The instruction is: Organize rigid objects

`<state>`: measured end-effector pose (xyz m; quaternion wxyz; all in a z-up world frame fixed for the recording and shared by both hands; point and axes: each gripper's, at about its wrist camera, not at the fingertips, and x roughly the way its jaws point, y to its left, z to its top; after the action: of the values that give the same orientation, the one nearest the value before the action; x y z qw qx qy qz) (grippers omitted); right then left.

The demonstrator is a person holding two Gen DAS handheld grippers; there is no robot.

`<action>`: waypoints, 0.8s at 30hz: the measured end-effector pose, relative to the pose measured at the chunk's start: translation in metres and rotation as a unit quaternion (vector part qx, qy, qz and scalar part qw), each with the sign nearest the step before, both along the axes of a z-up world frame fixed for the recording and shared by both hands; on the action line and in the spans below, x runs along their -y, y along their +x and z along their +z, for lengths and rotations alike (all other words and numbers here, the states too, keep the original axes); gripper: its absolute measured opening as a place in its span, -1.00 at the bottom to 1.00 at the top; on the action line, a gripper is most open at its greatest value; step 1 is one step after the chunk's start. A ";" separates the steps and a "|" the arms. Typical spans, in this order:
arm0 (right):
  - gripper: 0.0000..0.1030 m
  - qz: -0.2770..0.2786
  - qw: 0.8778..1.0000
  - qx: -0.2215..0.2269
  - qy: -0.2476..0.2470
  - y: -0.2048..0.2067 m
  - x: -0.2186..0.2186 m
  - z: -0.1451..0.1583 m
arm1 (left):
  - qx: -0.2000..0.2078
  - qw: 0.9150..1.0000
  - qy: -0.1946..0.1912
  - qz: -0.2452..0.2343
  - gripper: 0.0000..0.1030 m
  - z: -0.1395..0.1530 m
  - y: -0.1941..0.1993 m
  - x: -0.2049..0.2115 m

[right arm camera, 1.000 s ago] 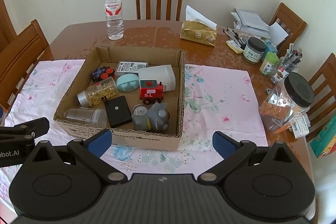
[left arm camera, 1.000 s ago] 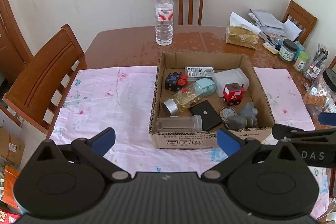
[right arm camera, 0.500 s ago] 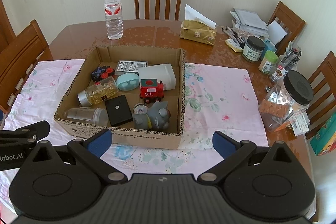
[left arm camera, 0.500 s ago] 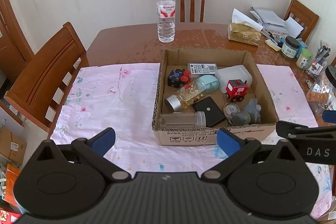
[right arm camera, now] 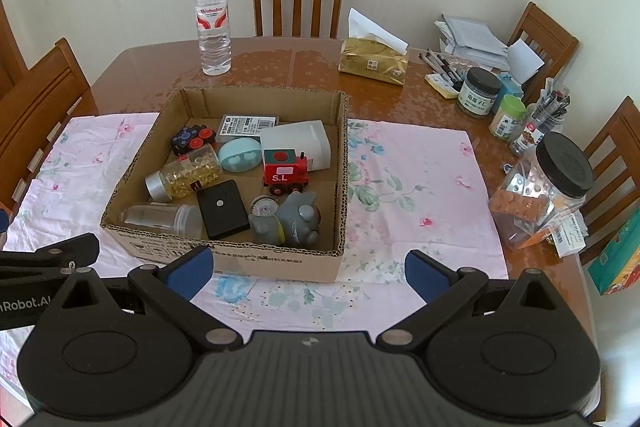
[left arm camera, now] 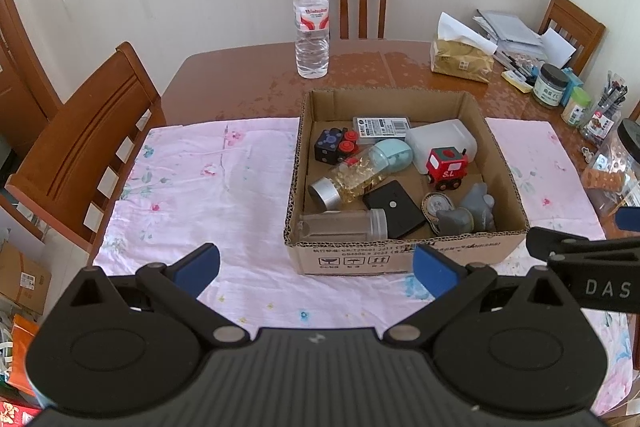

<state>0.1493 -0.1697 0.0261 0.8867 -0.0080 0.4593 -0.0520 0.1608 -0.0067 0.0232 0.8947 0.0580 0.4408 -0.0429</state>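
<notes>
- Both tools hang back at the bottom of their frames, holding nothing: the left gripper (left arm camera: 316,269) has its blue pads spread wide, and the right gripper (right arm camera: 307,267) is spread just as wide.
- The task's things lie packed in the cardboard box (right arm camera: 276,261) at mid-frame, on the pink floral cloth (left arm camera: 192,187).
- Likely trouble — crowding. The red toy train (right arm camera: 285,173) touches the white plastic container (right arm camera: 298,143), and the grey elephant figure (right arm camera: 300,219) leans against a small round tin, so a pad coming down on one would probably nudge its neighbour.
- The clear plastic jar (left arm camera: 344,225) lies on its side along the box's near wall; smooth and round, it could roll or squirt out of a pinch, and the wall leaves little room for a pad.
- The capsule bottle (right arm camera: 186,177), also on its side with a metal cap, is glossy and cylindrical — the same slipping risk.
- The flat black case (right arm camera: 222,207) lies low on the floor of the box; its thin edges look hard to get under.
- The corrugated box is light, so a snagged pad might drag it across the cloth.
- The water bottle (left arm camera: 312,23), upper centre, stands well apart.
</notes>
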 end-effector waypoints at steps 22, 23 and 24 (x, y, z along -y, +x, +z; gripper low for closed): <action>1.00 0.002 1.000 -0.004 -0.001 0.000 0.000 -0.003 | -0.001 1.000 0.011 0.009 0.99 -0.002 0.000 0.000; 1.00 0.002 1.000 -0.004 0.000 0.000 0.000 -0.003 | -0.001 1.000 0.011 0.009 0.99 -0.002 0.000 -0.001; 1.00 0.003 1.000 -0.004 0.000 0.000 0.000 -0.003 | -0.001 1.000 0.011 0.009 0.99 -0.002 0.000 0.000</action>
<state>0.1496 -0.1699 0.0229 0.8851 -0.0093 0.4627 -0.0495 0.1611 -0.0064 0.0217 0.8938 0.0634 0.4430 -0.0302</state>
